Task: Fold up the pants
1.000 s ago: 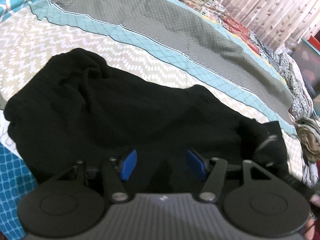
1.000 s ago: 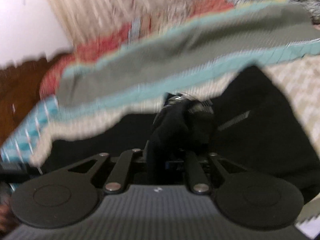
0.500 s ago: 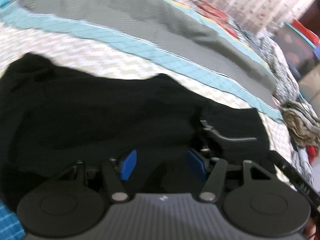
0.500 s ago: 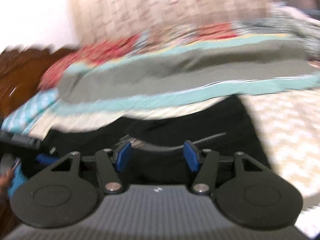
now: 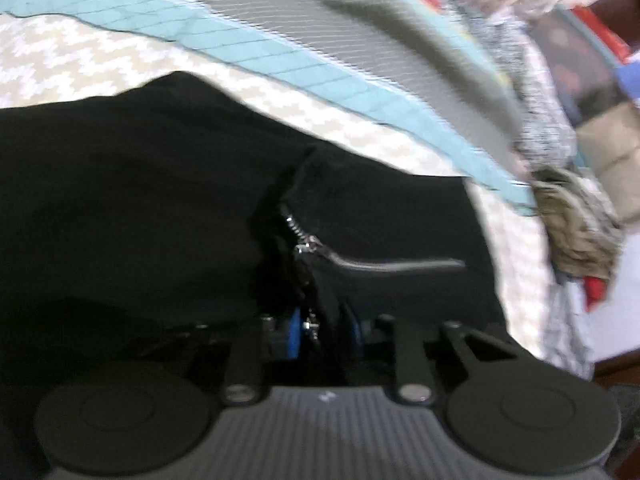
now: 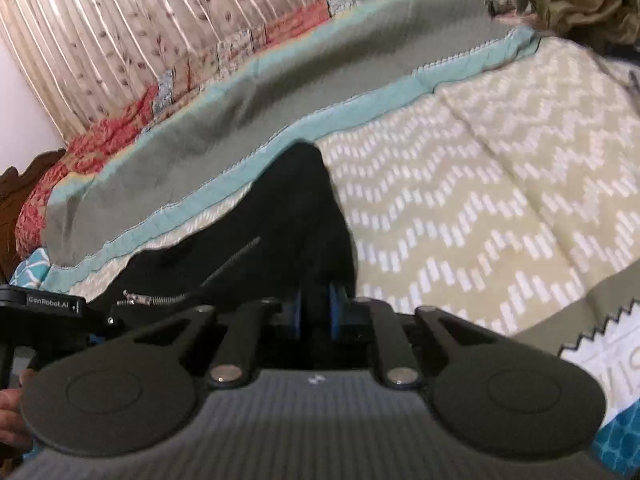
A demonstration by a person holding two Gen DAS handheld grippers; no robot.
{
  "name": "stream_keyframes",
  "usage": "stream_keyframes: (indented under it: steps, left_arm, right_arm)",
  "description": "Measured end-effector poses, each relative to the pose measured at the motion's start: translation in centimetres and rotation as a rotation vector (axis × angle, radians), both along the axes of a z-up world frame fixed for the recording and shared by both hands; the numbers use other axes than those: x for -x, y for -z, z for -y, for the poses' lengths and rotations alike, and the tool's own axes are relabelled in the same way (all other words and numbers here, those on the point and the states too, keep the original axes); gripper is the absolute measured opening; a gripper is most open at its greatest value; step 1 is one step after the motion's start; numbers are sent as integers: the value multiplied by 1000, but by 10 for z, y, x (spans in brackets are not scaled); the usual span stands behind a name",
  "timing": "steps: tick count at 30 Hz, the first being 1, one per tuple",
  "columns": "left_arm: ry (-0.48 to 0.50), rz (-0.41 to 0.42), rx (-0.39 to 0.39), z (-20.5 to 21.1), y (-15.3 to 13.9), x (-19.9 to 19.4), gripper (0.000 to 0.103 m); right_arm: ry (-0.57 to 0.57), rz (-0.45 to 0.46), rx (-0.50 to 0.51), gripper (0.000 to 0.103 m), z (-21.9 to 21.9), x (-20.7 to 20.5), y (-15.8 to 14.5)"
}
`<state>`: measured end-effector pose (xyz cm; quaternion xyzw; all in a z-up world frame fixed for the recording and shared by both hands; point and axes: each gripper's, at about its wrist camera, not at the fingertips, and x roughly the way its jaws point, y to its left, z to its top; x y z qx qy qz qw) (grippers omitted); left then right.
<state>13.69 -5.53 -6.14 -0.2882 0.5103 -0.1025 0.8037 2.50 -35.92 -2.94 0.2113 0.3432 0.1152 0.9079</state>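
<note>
Left gripper [image 5: 320,328] pinched narrow on the black pants [image 5: 140,200] right at the fly, blue pads [image 5: 294,332] having just closed with a fold of cloth and the open zipper [image 5: 304,240] between them. Right gripper [image 6: 314,312] likewise just drawn in, clamped on a dark ridge of the same garment that rises toward 12 o'clock in its view. Probably two grips along the waist edge, taken so the cloth can be lifted and laid over itself without slipping; fold itself judged not yet made, with the fabric bunched rather than flat. Pants spread across the bedspread [image 6: 480,200], filling 9 o'clock to centre in the left view and lying at 10 o'clock of the right view. Beyond, a teal border [image 5: 280,60] and grey panel toward 12 o'clock, a rumpled heap of other clothing [image 5: 576,224] at 3 o'clock, pleated curtain [image 6: 120,40] at 11 o'clock. A hand [image 6: 12,416] at 8 o'clock, beside the other tool's body.
</note>
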Motion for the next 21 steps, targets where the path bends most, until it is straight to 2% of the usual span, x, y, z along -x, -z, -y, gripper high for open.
stream_keyframes:
  steps: [2, 3, 5, 6, 8, 9, 10, 12, 16, 21]
  left_arm:
    - [49, 51, 39, 8, -6, 5, 21]
    - [74, 78, -5, 14, -5, 5, 23]
    - [68, 22, -163, 22, 13, 1, 29]
    - [54, 27, -149, 19, 21, 1, 29]
    - [27, 36, -117, 13, 18, 6, 30]
    - [20, 26, -111, 11, 14, 9, 35]
    - [11, 21, -115, 8, 9, 13, 46]
    - [-6, 43, -155, 2, -6, 29, 55]
    - [-6, 113, -139, -28, -27, 79, 55]
    - [-88, 145, -122, -85, -40, 150, 57]
  right_arm:
    - [73, 40, 28, 14, 9, 8, -5]
    - [93, 35, 30, 13, 15, 12, -3]
    - [86, -28, 28, 14, 14, 6, 9]
    - [68, -58, 48, 15, 8, 4, 13]
    - [79, -36, 90, 22, 1, 9, 8]
    - [98, -17, 96, 28, 0, 13, 2]
    - [116, 4, 102, 30, -1, 16, -4]
    - [145, 63, 117, 32, 0, 27, -16]
    - [122, 140, 88, 34, -9, 42, -33]
    - [-22, 105, 24, 36, -54, 53, -33]
